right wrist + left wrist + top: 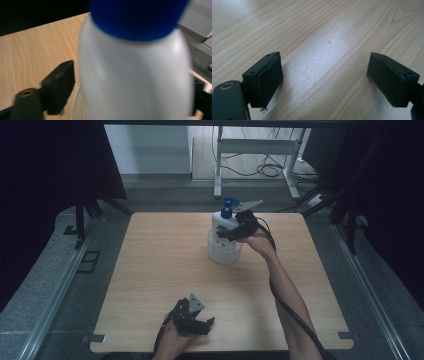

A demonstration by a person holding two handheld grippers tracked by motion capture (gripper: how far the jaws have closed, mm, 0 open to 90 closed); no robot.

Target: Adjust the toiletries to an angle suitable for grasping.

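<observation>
Jaws of right gripper (231,233) straddle white pump bottle (220,222), left pad off it, probably released. Bottle upright in clear cup (223,251), far-centre tabletop (160,270). Left gripper (207,325) jaws wide, empty. Back out straight, don't tip bottle.

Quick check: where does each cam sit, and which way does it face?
High view: above the near edge, looking forward and down at the table; forearms, left claw, right claw.
Left gripper view: on the left claw, facing bare tabletop; jaws apart.
Right gripper view: on the right claw, facing the bottle between its jaws.
Shared: high and right gripper views both show the bottle.
</observation>
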